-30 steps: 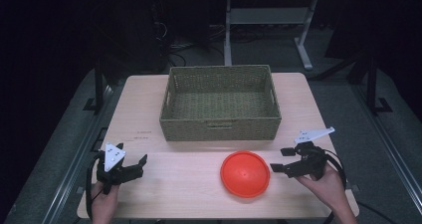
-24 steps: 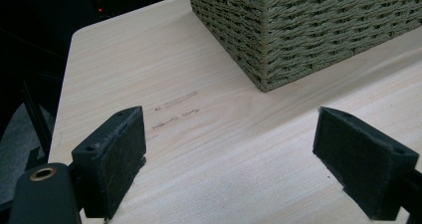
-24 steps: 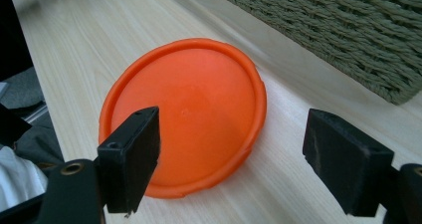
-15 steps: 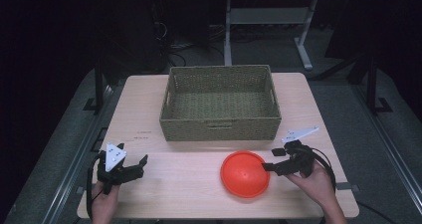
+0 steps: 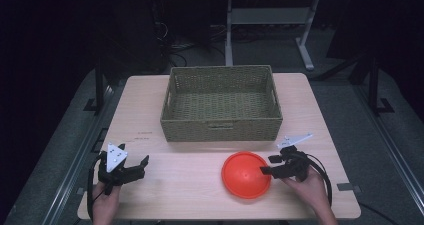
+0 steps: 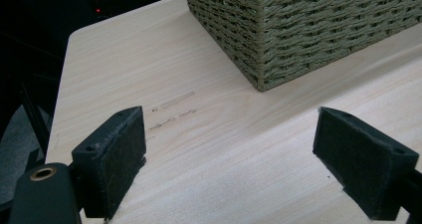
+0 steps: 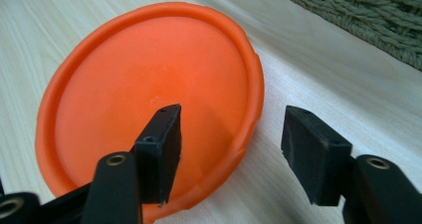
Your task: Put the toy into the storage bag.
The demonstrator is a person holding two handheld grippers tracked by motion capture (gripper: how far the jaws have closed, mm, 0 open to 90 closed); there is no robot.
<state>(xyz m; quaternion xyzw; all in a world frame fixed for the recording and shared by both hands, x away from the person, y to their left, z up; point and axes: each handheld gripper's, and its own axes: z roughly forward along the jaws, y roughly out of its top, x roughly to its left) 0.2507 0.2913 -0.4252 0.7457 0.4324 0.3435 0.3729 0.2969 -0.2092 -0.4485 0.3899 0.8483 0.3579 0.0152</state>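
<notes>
Looking down from the high view, we see an orange plate (image 5: 245,174) lying flat on the wooden table (image 5: 190,185), just in front of the woven basket (image 5: 221,105) and a little right of the table's middle. At the plate's right edge we hold the right gripper (image 5: 266,170), its black jaws pointing left over the rim, while the left gripper (image 5: 141,166) rests near the table's front left corner, well apart from the plate, its jaws spread. Turning to the left gripper view, we find both felt-faced jaws standing wide with nothing between them but bare tabletop; a corner of the basket rises ahead, and faint pencil-like marks lie on the wood between. Moving to the right gripper view, we see the jaws straddling the plate's near rim: one jaw sits over the shallow inside of the plate, the other outside it above the table, with the rim in the gap. These jaws have just been closing, yet a clear gap is left and the pads do not press on the rim.
</notes>
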